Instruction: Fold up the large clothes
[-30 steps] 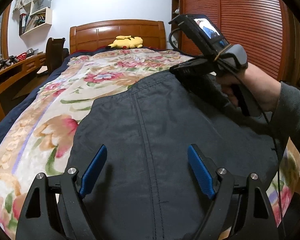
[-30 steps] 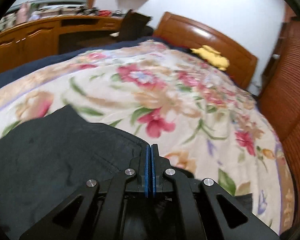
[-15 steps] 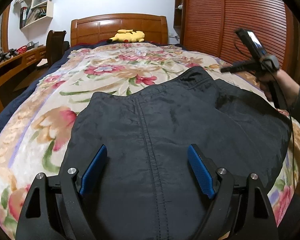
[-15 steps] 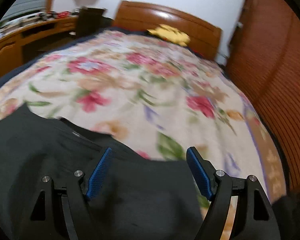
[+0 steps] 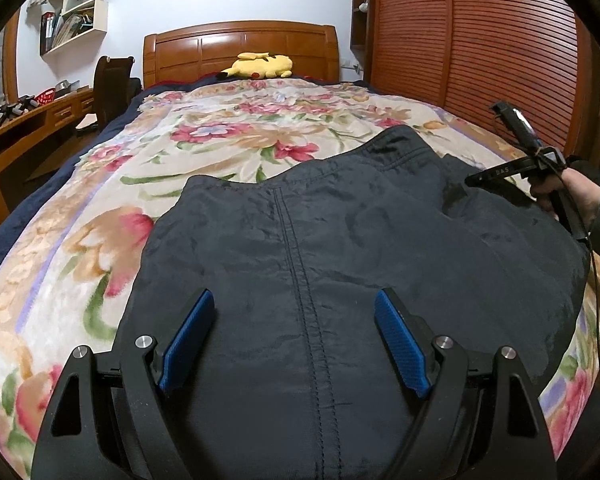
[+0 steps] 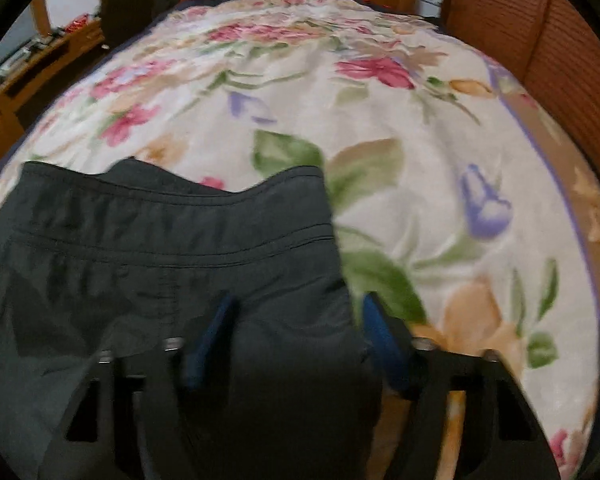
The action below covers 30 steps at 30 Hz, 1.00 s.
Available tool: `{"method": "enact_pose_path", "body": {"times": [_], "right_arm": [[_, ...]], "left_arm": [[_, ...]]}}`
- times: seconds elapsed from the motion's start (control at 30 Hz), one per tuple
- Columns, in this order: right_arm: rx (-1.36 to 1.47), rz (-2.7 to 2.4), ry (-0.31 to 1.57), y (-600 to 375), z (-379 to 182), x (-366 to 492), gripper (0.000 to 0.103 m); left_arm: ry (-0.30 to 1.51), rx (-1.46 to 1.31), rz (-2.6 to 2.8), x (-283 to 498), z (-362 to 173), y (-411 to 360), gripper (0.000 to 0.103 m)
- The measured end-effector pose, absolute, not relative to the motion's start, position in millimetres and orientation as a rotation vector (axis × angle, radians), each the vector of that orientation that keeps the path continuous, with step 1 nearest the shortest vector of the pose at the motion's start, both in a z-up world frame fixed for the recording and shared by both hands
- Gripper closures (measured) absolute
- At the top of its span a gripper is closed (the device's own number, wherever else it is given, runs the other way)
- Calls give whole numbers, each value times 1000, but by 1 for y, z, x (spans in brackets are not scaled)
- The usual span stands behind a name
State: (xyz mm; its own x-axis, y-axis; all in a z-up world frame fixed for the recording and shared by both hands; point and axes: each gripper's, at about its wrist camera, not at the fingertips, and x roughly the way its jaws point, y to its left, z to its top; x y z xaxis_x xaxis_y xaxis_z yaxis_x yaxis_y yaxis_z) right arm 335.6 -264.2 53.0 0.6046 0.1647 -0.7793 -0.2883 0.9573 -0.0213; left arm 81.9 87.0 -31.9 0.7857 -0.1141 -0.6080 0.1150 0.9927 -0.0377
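Observation:
A large dark garment [image 5: 340, 248] with a stitched centre seam lies spread on the flowered bedspread [image 5: 236, 140]. My left gripper [image 5: 294, 336] hovers open over its near part, with the seam running between the blue pads and nothing gripped. My right gripper [image 5: 474, 178], held by a hand [image 5: 572, 196], is at the garment's right side. In the right wrist view the right gripper [image 6: 294, 332] has its jaws closing; the garment's [image 6: 160, 272] right edge below the banded hem lies between the pads, which do not visibly press it. That view is blurred.
A yellow plush toy [image 5: 260, 66] lies by the wooden headboard [image 5: 240, 46]. A slatted wooden wardrobe [image 5: 480, 48] runs along the right of the bed. A desk [image 5: 24, 120] and a dark chair [image 5: 112, 88] stand on the left. Bare bedspread stretches beyond the garment.
The right gripper let go of the garment's far edge, opened, swung right and down to the garment's right edge, and its jaws have narrowed since. The left gripper stayed put.

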Motion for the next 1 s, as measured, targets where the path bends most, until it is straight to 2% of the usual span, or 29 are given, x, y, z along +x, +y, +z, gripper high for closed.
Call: {"method": "enact_pose_path", "body": {"times": [0.03,0.07,0.23,0.33,0.4,0.43,0.47,0.53,0.63,1.0], "right_arm": [[-181,257,869,-262,54,333,71],[-194,275,857,-264,55,329,90],[-217,101,739,-283,71,309,92],[-215,80,790,-284,62,313,92],[-245,64,764,-281,63,306,87],[-252,51,747,-281,66,301,73],[-260,45,728,-278,70,296,54],[-259,69,691,-271,76,284,31],[-251,143,644,-258,79,253,28],[-306,358,629,-226,50,140,28]], "left_arm": [[659,3,-123,83,-32,87,20],[662,5,-122,83,-32,86,20],[680,8,-115,86,-35,86,20],[691,5,-115,88,-38,87,20],[688,4,-115,87,-37,87,20],[687,6,-115,87,-37,86,20],[686,8,-115,87,-37,86,20],[682,10,-117,86,-37,85,20],[673,15,-122,84,-35,85,20],[664,25,-120,80,-35,84,20]]}}
